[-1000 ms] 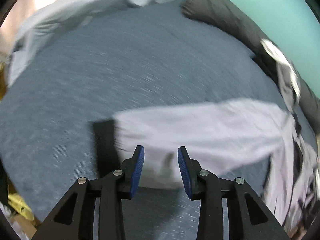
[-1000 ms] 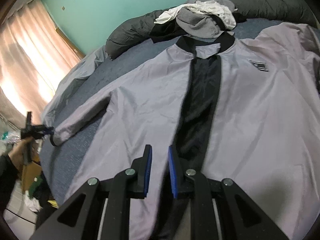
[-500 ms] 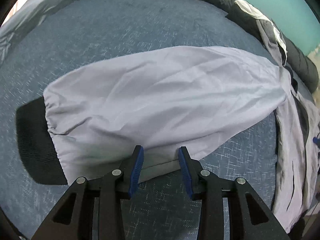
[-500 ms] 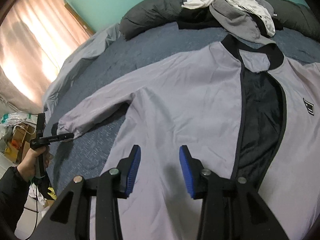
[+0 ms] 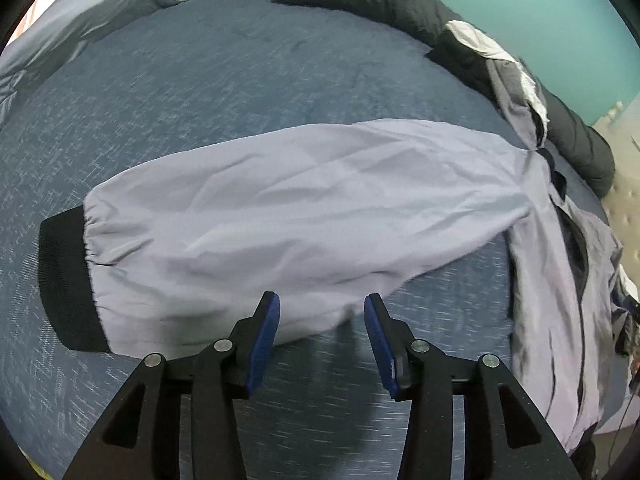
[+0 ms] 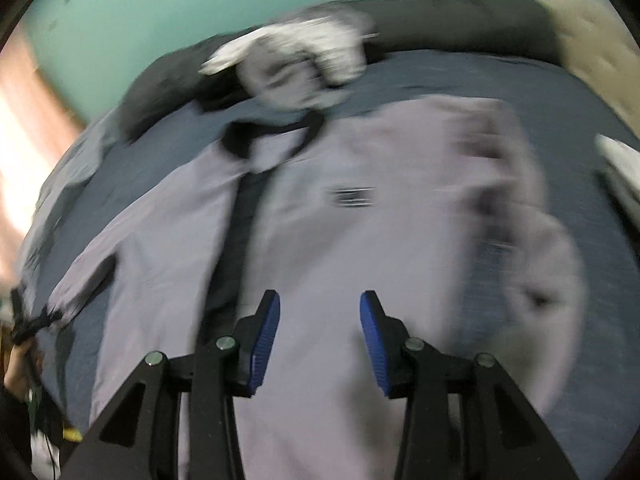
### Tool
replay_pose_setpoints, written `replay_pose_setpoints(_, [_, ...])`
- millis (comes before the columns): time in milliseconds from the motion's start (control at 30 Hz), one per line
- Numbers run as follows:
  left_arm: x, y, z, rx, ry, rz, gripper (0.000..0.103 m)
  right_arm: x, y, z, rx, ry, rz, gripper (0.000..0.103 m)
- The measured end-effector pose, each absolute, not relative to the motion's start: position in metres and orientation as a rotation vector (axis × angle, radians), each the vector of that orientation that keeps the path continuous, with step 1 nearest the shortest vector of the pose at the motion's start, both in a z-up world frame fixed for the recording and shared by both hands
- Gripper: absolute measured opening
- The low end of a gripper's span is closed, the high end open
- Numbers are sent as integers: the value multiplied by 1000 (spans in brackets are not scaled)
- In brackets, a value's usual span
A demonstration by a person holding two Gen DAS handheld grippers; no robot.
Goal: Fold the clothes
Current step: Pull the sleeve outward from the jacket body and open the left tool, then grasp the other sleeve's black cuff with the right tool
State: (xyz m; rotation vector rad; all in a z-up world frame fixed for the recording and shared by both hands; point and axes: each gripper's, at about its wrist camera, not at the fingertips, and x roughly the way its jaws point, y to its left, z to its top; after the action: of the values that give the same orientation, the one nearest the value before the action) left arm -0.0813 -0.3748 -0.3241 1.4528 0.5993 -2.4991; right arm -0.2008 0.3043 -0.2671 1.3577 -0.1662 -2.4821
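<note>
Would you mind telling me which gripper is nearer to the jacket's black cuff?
Left. The left gripper hangs open at the lower edge of the sleeve, a little way from the black cuff. The right gripper, also open, is over the jacket's body, far from it.

Sleeve (image 5: pixel 304 216) lies just ahead of left jaws, cuff (image 5: pixel 68 284) far left; jacket (image 6: pixel 320 256) under right jaws, on bed (image 5: pixel 224 92).

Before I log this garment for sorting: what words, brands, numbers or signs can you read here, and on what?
No readable text.
Chest patch on the grey jacket: dark rectangle, too blurred to read.
Sleeve and black cuff: nothing printed.
</note>
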Motion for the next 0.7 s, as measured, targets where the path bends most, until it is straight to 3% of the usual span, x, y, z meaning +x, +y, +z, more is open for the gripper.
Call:
replay_pose_setpoints(300, [-86, -334, -302, 1458, 611, -2551, 51, -175, 397, -273, 1491, -250, -2572, 50])
replay_pose_setpoints(433, [-89, -309, -289, 1478, 572, -2587, 53, -174, 399, -289, 1547, -348, -2492, 53])
replay_pose_setpoints(700, [-94, -266, -269, 1520, 490, -2660, 54, -186, 369, -311, 1640, -267, -2515, 55])
